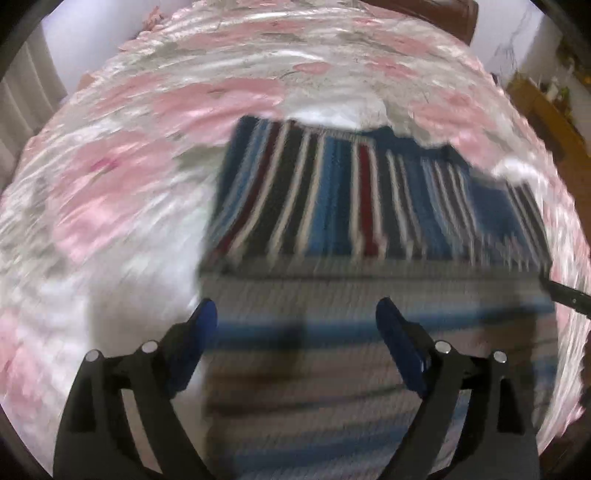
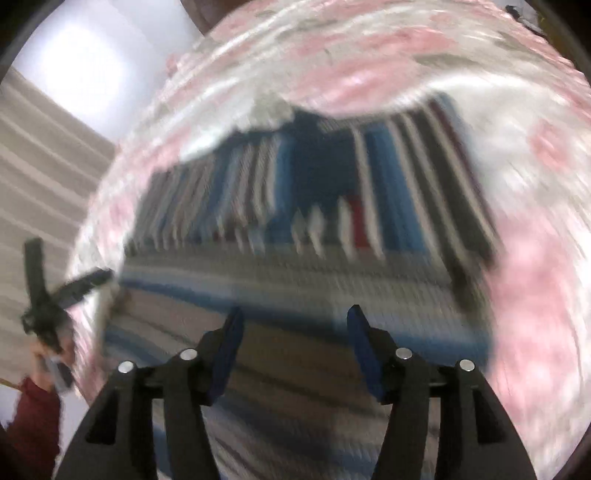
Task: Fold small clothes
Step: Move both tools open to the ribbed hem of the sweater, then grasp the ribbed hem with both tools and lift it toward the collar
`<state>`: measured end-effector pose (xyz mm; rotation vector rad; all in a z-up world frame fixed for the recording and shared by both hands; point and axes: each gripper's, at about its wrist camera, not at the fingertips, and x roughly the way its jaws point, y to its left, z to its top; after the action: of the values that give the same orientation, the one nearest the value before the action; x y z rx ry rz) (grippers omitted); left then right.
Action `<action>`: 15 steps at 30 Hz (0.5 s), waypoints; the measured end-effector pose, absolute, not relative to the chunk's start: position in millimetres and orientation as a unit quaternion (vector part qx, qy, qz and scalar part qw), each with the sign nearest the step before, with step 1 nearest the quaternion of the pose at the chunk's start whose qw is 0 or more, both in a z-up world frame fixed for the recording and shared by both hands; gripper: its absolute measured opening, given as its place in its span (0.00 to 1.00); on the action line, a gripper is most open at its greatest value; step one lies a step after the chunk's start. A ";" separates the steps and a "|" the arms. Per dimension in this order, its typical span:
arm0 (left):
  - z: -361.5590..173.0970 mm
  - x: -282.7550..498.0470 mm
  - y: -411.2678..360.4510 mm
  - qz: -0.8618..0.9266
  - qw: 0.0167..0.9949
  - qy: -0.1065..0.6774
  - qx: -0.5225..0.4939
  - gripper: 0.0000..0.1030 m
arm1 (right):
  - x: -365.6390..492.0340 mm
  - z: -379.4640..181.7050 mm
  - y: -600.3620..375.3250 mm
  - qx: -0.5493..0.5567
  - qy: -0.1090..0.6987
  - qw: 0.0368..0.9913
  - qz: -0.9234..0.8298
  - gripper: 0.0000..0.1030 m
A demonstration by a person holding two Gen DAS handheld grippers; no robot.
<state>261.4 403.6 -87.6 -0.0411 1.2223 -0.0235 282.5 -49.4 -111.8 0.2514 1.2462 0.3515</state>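
A striped knit garment [image 1: 369,206] in blue, white, dark red and black lies flat on the bed, its near part folded over so paler grey-blue stripes [image 1: 351,350] run crosswise. My left gripper [image 1: 297,314] hovers open just above this near fold, nothing between its blue pads [image 1: 207,317]. In the right wrist view the same garment [image 2: 332,192] fills the middle, and my right gripper [image 2: 295,321] stands open over its near fold [image 2: 295,369]. Both views are motion-blurred. The left gripper [image 2: 74,284] shows at the garment's left corner.
A pink and white floral bedspread [image 1: 147,147] covers the bed all around the garment. A brown headboard [image 1: 443,11] is at the far end. A wooden cabinet [image 1: 546,110] stands to the right. A hand and dark red sleeve [image 2: 33,406] hold the left gripper.
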 end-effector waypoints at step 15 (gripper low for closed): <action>-117.7 100.3 420.6 -0.017 0.771 0.634 -0.057 0.85 | 90.3 -122.4 -106.9 0.129 0.610 0.774 0.112 0.68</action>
<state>100.3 420.6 -117.7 -0.1238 1.3759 -0.0364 90.3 -106.9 -122.4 0.2790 1.3210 0.2418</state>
